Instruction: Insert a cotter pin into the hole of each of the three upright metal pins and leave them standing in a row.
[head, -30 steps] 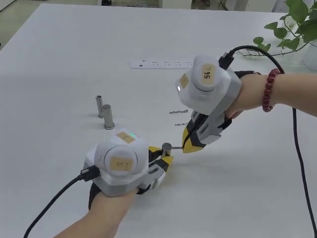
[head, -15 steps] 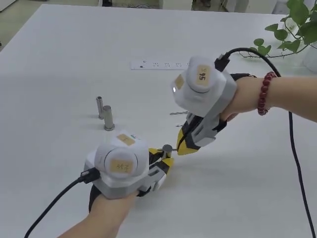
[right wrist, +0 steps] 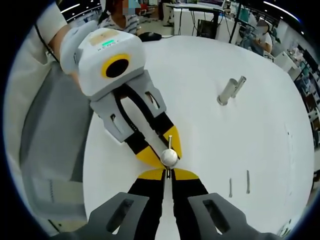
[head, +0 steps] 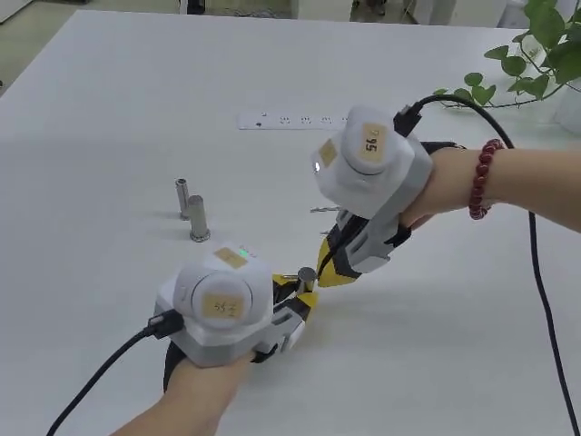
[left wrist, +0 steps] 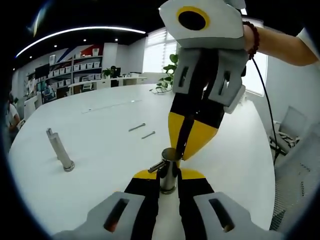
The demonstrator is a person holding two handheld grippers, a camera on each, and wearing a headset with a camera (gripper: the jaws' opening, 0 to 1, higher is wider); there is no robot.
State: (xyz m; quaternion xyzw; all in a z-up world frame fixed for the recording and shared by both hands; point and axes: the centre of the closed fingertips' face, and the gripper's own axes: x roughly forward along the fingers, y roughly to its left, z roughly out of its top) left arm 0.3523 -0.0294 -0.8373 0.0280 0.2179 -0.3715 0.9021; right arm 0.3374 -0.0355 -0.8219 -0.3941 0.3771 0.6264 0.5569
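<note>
My left gripper (head: 304,289) is shut on an upright metal pin (head: 306,274), seen close up as the metal pin (left wrist: 169,172) between the yellow-tipped jaws of the left gripper (left wrist: 169,176). My right gripper (head: 322,271) is shut on a thin cotter pin (right wrist: 170,142), which passes through the hole at the metal pin's head (right wrist: 169,158). The cotter pin's end (left wrist: 155,166) sticks out on the far side. Two more metal pins (head: 182,195) (head: 198,218) stand together to the left. Two spare cotter pins (left wrist: 136,127) (left wrist: 148,135) lie on the table.
A white power strip (head: 295,118) lies toward the back of the white table (head: 109,109). A leafy plant (head: 545,45) reaches in at the back right. Black cables trail from both grippers. People sit at desks beyond the table in the right gripper view.
My right gripper has moved left, closing the gap to the held metal pin, and the cotter pin has gone further through its hole. The left gripper has stayed put.
</note>
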